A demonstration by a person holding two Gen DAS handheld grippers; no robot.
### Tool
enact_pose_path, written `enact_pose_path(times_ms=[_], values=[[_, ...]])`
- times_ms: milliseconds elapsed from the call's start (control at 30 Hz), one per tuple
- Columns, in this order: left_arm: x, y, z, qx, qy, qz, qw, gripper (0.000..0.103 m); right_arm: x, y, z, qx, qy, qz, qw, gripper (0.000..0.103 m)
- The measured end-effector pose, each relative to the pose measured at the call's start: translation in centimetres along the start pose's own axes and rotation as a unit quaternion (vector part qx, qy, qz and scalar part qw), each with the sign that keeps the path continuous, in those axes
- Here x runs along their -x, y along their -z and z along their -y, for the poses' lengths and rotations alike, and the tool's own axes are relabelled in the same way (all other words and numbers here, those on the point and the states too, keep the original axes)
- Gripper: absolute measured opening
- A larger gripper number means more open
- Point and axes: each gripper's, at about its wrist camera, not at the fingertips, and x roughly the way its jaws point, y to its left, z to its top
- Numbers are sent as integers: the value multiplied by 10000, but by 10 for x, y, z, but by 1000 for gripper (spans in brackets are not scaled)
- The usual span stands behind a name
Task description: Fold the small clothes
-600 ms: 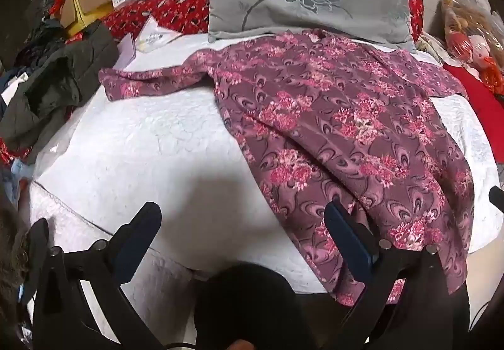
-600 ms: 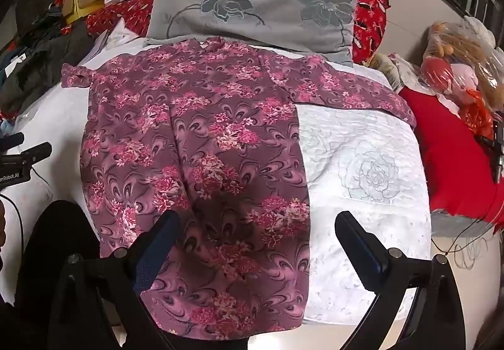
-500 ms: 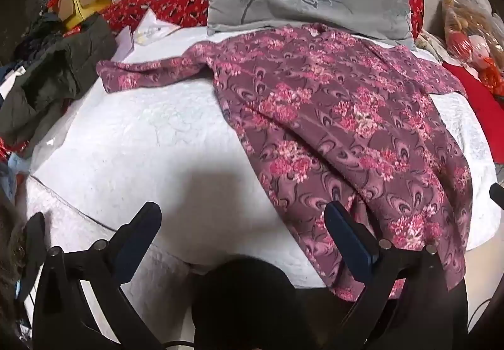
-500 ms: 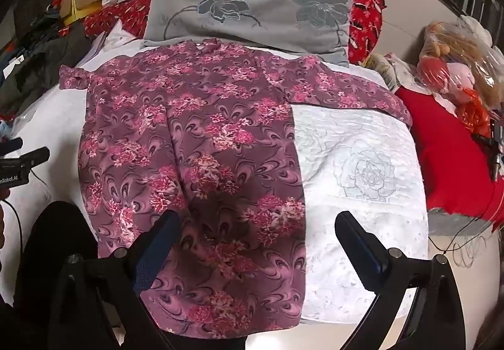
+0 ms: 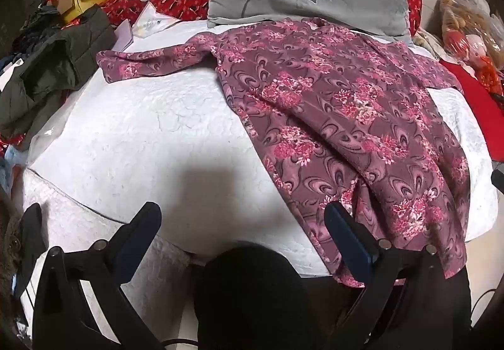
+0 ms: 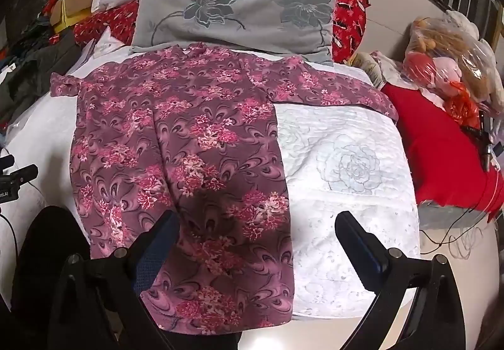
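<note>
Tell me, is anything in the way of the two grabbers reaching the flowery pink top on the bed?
Nothing visible is. The flowery top lies spread flat on the white bedspread, with nothing on it. Both the left gripper and the right gripper have their jaws wide open, empty, at its near hem. The grey pillow sits behind the collar.

Bare white quilt point(image 5: 151, 135) left of the floral shirt point(image 5: 346, 117) is clear to pass over; same on the shirt's right point(image 6: 346, 167). Far edge blocked by the grey pillow point(image 6: 239, 13). Dark jacket point(image 5: 50, 72) crowds the left edge, bagged plush toys point(image 6: 447, 72) the right.
</note>
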Motion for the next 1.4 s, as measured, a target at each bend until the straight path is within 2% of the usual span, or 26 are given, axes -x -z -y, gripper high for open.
enact_pose_path(times_ms=[633, 1400], values=[[6, 0, 4, -57, 98, 36, 9999, 103, 5, 1, 2, 77, 140, 196, 9997, 100], [5, -4, 10, -131, 132, -23, 9998, 103, 7, 1, 9, 5, 59, 240, 9997, 100]])
